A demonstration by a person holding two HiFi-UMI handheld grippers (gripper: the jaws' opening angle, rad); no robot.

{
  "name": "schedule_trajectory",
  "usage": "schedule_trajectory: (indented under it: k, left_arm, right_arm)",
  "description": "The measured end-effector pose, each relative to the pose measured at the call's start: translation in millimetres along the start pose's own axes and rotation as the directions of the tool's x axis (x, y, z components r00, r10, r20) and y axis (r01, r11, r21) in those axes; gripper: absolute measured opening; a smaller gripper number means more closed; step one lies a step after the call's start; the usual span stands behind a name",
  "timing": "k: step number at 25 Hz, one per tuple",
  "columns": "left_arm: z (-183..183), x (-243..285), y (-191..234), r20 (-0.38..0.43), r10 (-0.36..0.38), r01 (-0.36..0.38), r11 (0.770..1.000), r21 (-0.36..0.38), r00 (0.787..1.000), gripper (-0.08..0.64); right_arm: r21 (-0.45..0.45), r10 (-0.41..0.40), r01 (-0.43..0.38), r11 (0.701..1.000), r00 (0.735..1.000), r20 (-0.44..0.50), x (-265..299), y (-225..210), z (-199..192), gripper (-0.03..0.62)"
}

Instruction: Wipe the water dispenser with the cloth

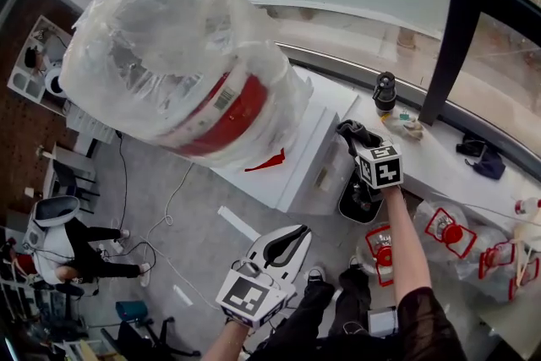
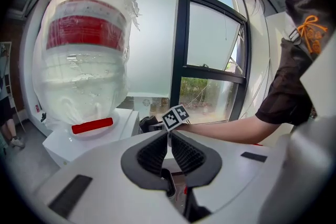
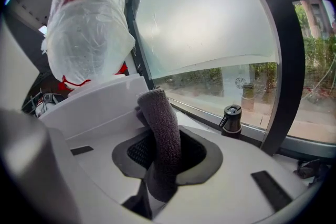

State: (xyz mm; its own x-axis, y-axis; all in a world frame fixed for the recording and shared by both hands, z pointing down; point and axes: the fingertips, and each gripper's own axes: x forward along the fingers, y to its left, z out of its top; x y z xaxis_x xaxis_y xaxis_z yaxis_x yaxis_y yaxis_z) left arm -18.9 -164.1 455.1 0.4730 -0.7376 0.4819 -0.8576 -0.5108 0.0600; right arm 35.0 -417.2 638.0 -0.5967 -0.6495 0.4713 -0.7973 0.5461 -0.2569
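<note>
- Window bay with a grey floor; the white water dispenser (image 1: pixel 292 152) stands at centre of the head view, and its plastic-wrapped bottle (image 1: pixel 169 55) fills 10 o'clock.
- My right gripper (image 1: pixel 353 133) is at 3 o'clock of the dispenser, just beside its top edge. Its jaws pinch the dark cloth (image 3: pixel 160 134), and a rolled end sticks up past the tips.
- My left gripper (image 2: pixel 168 136) is low at 6 o'clock, well apart from the dispenser, with the jaws pressed together on nothing.
- Risk: the cloth is held by a narrow fold, so a hard drag across the top could pull it out of the jaws.
- Risk: only the rolled end would touch, so I'd likely smear a thin stripe. The gripper shell may also scrape the casing.
- Risk: the bottle looks top-heavy, and a sideways shove with nothing bracing the dispenser could rock it.
- Risk: the loose plastic wrap could snag the jaws if I wipe too close to the bottle neck.
- Risk: the black flask (image 1: pixel 385 90) sits on the ledge (image 1: pixel 439 152) at 12 o'clock of my right gripper, and a wide backswing would knock it.
</note>
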Motion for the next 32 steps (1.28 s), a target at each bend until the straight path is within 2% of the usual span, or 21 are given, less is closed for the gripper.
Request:
schedule_trajectory:
  k: [3,6,9,12,18,22,28,32]
  left_arm:
    - [-5.5,5.7,2.1,-0.011,-0.002,0.002,0.999,0.034,1.0,0.023]
    - [-11.6,13.7,6.9,-0.012,0.009,-0.008,0.999,0.044,1.0,0.023]
    - [-13.9,21.9,13.6,0.006,0.036,-0.036,0.999,0.013,0.999,0.023]
    - [-14.9,26.0,22.0,0.021,0.062,-0.062,0.998,0.005,0.998,0.023]
    - [-26.0,23.6,41.5,0.019,0.113,-0.113,0.994,-0.003,0.993,0.023]
    - [-34.4,18.4,44.9,0.006,0.118,-0.118,0.993,-0.028,0.993,0.023]
    - [-37.9,11.0,35.9,-0.02,0.099,-0.1,0.995,-0.03,0.995,0.023]
    - [-39.1,13.2,23.5,-0.033,0.07,-0.071,0.997,-0.017,0.997,0.023]
  right_arm:
    - [-0.022,0.042,-0.043,0.999,0.999,-0.017,-25.3,13.2,-29.0,0.104]
    - [-0.076,0.125,-0.131,0.989,0.989,-0.078,-49.8,41.1,-68.2,0.104]
    - [-0.108,0.22,-0.234,0.966,0.967,-0.132,-68.4,76.7,-103.8,0.104]
    - [-0.096,0.306,-0.325,0.941,0.936,-0.173,-76.0,113.1,-135.9,0.104]
    - [-0.074,0.401,-0.429,0.9,0.883,-0.244,-66.1,167.8,-183.4,0.104]
    - [-0.051,0.404,-0.429,0.902,0.879,-0.255,-46.3,179.9,-193.9,0.104]
    - [-0.039,0.358,-0.378,0.925,0.903,-0.238,-20.9,166.4,-181.3,0.104]
    - [-0.044,0.295,-0.311,0.95,0.931,-0.214,-6.0,136.0,-168.7,0.104]
